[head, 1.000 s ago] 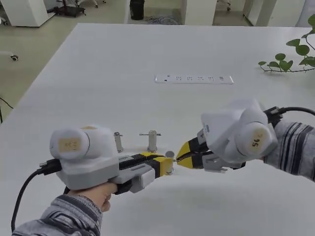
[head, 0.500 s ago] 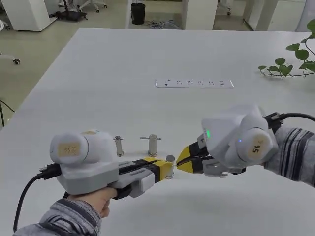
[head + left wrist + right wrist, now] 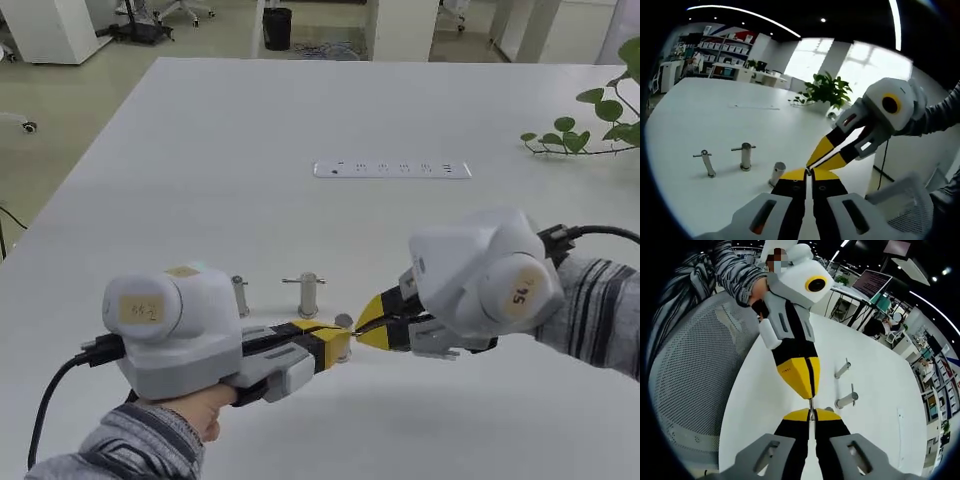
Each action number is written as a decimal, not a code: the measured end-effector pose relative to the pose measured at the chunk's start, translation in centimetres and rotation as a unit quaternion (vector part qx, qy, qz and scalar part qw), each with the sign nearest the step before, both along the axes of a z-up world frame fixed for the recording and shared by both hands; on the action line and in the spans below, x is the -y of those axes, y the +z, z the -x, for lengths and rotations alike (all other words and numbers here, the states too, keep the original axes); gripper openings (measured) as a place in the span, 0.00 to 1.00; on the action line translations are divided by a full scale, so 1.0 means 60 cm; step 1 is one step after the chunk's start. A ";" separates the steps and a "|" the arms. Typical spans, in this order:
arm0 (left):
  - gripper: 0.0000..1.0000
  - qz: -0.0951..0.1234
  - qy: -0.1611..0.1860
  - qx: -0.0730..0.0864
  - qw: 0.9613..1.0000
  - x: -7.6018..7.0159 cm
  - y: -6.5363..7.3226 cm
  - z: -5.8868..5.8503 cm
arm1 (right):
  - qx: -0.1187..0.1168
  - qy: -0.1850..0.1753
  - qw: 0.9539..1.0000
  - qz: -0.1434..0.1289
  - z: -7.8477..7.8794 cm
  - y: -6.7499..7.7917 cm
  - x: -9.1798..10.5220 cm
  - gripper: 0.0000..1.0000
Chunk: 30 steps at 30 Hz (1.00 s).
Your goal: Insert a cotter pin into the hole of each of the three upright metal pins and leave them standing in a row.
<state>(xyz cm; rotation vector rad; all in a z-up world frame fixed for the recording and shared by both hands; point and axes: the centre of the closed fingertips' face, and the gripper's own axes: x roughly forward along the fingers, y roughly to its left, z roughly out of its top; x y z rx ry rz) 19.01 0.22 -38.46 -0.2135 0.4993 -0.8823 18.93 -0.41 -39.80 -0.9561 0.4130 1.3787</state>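
Three upright metal pins stand in a row on the white table (image 3: 300,120). The left pin (image 3: 240,294) and the middle pin (image 3: 307,292) each carry a cotter pin as a crossbar. The third pin (image 3: 344,322) stands bare right behind the gripper tips, also seen as a bare pin (image 3: 777,173). My left gripper (image 3: 336,342) and my right gripper (image 3: 364,331) meet tip to tip. A thin cotter pin (image 3: 811,405) spans the two tips, and both pairs of jaws are shut on it. The right gripper (image 3: 811,415) faces the left gripper (image 3: 810,394).
A white power strip (image 3: 392,169) lies further back on the table. A leafy plant (image 3: 600,115) reaches in at the far right edge. Open floor and furniture lie beyond the table's far end.
Both grippers stay tip to tip beside the third pin; they have barely moved. The head view has shifted slightly.
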 end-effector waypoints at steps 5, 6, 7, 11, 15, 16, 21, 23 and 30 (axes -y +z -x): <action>0.00 -0.024 -0.026 0.038 0.999 0.002 0.004 0.001 | -0.004 -0.008 1.000 -0.001 -0.005 -0.001 0.006 0.00; 0.00 -0.029 -0.034 0.045 0.998 0.002 0.004 0.002 | -0.007 -0.009 1.000 -0.001 -0.005 -0.002 0.008 0.00; 0.00 -0.032 -0.039 0.050 0.998 0.003 0.004 0.003 | -0.009 -0.008 1.000 -0.001 -0.005 -0.002 0.009 0.00; 0.00 -0.062 -0.081 0.089 0.991 0.009 0.005 0.011 | -0.019 -0.005 1.000 0.000 0.000 -0.005 0.013 0.01; 0.00 -0.071 -0.113 0.115 0.984 0.013 0.009 0.019 | -0.038 0.001 0.999 -0.005 0.010 -0.008 0.014 0.01; 0.00 -0.073 -0.118 0.120 0.983 0.014 0.011 0.022 | -0.040 0.002 0.999 -0.005 0.011 -0.008 0.014 0.01; 0.00 -0.081 -0.145 0.136 0.977 0.017 0.015 0.032 | -0.058 0.011 0.998 -0.011 0.025 -0.008 0.015 0.00; 0.00 -0.084 -0.152 0.138 0.975 0.017 0.014 0.035 | -0.062 0.013 0.998 -0.010 0.029 -0.008 0.016 0.00; 0.00 -0.114 -0.154 0.154 0.969 0.016 0.004 0.032 | -0.055 0.017 0.998 -0.001 0.030 -0.007 0.020 0.00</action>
